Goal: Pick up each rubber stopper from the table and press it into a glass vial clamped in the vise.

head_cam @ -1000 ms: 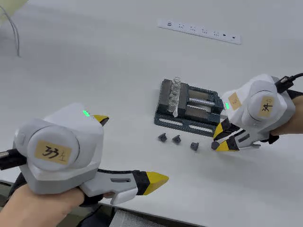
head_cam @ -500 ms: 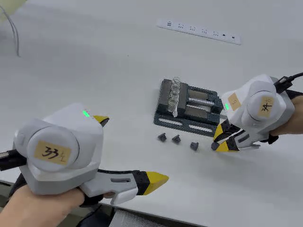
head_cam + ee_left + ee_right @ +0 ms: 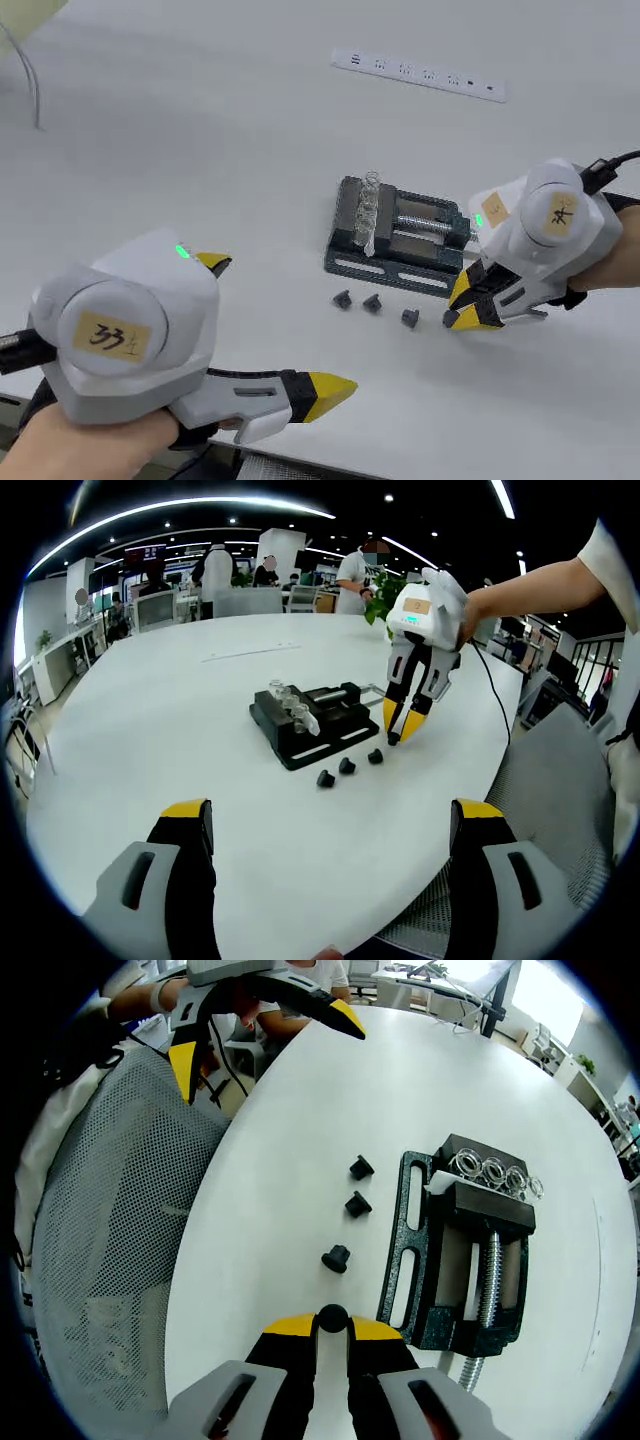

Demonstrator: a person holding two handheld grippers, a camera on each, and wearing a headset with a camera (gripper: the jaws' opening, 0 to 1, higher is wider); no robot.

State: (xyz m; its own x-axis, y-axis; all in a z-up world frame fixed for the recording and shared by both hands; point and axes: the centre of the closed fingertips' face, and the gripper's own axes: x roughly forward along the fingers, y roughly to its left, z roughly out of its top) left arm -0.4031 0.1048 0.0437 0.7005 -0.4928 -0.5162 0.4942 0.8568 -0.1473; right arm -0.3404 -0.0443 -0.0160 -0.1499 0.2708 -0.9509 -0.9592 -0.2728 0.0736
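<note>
Right tongs (image 3: pixel 458 305): closed on one black rubber stopper (image 3: pixel 332 1317), which sits pinched between the yellow tips. The tips point down at the desk (image 3: pixel 200 150), just beside the front right corner of the vise (image 3: pixel 395 235). Whether the held stopper touches the desk cannot be told.

Left tongs (image 3: pixel 275 325): wide open and holding nothing. They hang over the near edge of the desk, well apart from the vise.

Loose stoppers (image 3: pixel 372 302): three lie in a short row on the desk, just in front of the vise base. The right-hand one is near the right tongs.

Vise: dark metal, resting flat on the desk with its screw exposed. It clamps a row of clear glass vials (image 3: pixel 370 205) standing upright at its left end.

Power strip (image 3: pixel 420 75): white, lying at the far side of the desk.
</note>
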